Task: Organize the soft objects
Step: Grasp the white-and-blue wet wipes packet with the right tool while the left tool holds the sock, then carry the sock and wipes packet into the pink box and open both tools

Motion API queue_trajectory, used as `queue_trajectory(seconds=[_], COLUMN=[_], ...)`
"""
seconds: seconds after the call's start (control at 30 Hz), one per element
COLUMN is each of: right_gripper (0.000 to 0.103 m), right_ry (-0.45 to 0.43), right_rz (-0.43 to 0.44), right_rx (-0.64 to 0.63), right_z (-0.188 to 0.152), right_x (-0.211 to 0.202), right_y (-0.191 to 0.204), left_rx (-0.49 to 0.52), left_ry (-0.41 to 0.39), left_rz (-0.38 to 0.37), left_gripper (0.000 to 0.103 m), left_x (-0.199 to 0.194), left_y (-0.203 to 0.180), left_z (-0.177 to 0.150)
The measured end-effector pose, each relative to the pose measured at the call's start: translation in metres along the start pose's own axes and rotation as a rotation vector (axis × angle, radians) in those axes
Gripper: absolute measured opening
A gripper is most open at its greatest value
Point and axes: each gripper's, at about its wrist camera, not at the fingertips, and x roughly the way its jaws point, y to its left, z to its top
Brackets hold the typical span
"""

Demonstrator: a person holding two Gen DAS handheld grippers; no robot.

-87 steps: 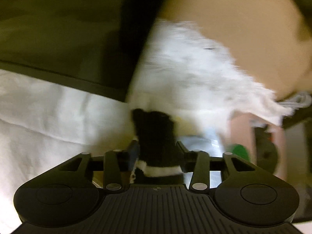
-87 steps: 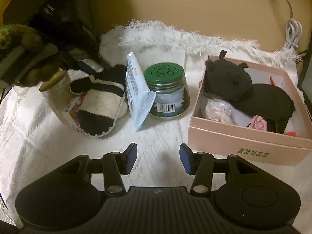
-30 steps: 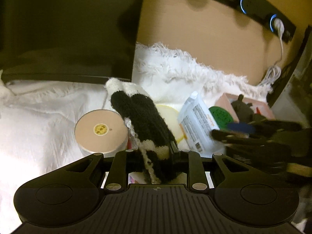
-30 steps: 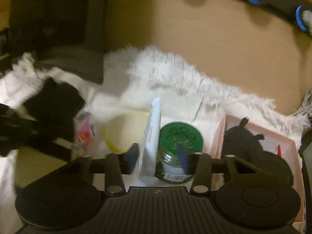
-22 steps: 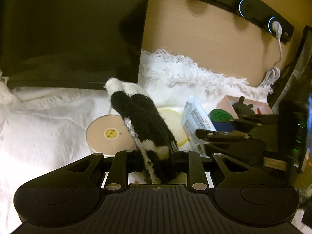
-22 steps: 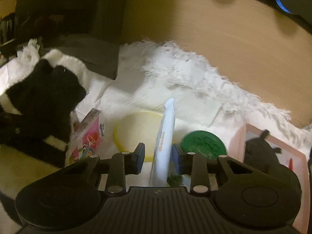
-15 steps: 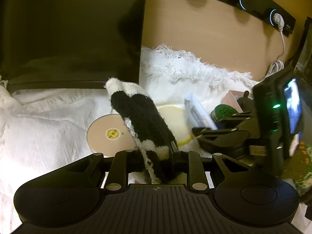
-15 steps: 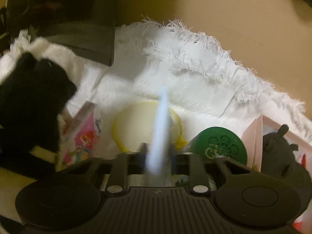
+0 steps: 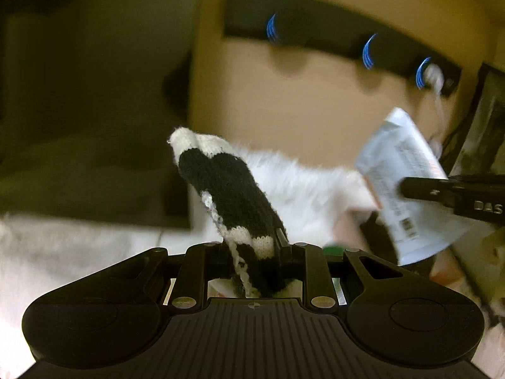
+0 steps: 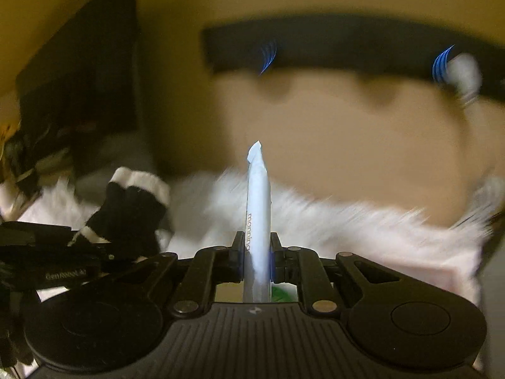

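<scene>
My left gripper [image 9: 252, 246] is shut on a black-and-white striped knitted sock [image 9: 227, 186], which sticks up and away from the jaws, lifted off the white cloth. In the right wrist view my right gripper [image 10: 257, 252] is shut on a pale blue soft packet [image 10: 258, 208], held edge-on and upright. The same packet [image 9: 407, 183] shows flat-on at the right of the left wrist view, with the right gripper's black finger across it. The sock [image 10: 132, 208] and the left gripper appear at the left of the right wrist view. Both views are blurred.
A white fringed cloth [image 10: 347, 221] covers the surface below. Behind stands a tan wall [image 9: 315, 110] with a black power strip [image 9: 331, 31] lit by blue rings and a white plug. A dark box [image 9: 94, 94] rises at the left. A green lid [image 10: 284, 293] peeks under the right jaws.
The right gripper closed on the blue packet and lifted it off the cloth beside the green-lidded jar. Both grippers rose; the jar, wooden lid and pink box dropped out of view.
</scene>
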Motion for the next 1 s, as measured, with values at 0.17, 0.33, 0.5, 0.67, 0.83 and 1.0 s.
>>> queue_trajectory(seconds=[0.17, 0.33, 0.5, 0.67, 0.83, 1.0], right_gripper=[0.014, 0.014, 0.014, 0.014, 0.014, 0.021], right_ry=[-0.083, -0.098, -0.026, 0.087, 0.109, 0.154], right_rz=[-0.227, -0.353, -0.394, -0.383, -0.364, -0.349], right_rx=[-0.017, 0.058, 0.132, 0.213, 0.261, 0.209], right_z=[0.007, -0.014, -0.044, -0.072, -0.07, -0.068], right_x=[-0.052, -0.095, -0.098, -0.078, -0.053, 0.005], right_y=[-0.051, -0.097, -0.124, -0.145, -0.16, -0.146], left_rx=[0.048, 0.068, -0.124, -0.081, -0.008, 0.018], left_ry=[-0.045, -0.012, 0.182, 0.259, 0.189, 0.123], left_rz=[-0.118, -0.275, -0.517, -0.403, -0.332, -0.328], left_gripper=[0.026, 0.027, 0.026, 0.026, 0.026, 0.026], left_x=[0.008, 0.039, 0.113, 0.173, 0.148, 0.112], left_y=[-0.041, -0.101, -0.142, -0.167, -0.155, -0.143], left_z=[0.038, 0.056, 0.042, -0.004, -0.005, -0.005])
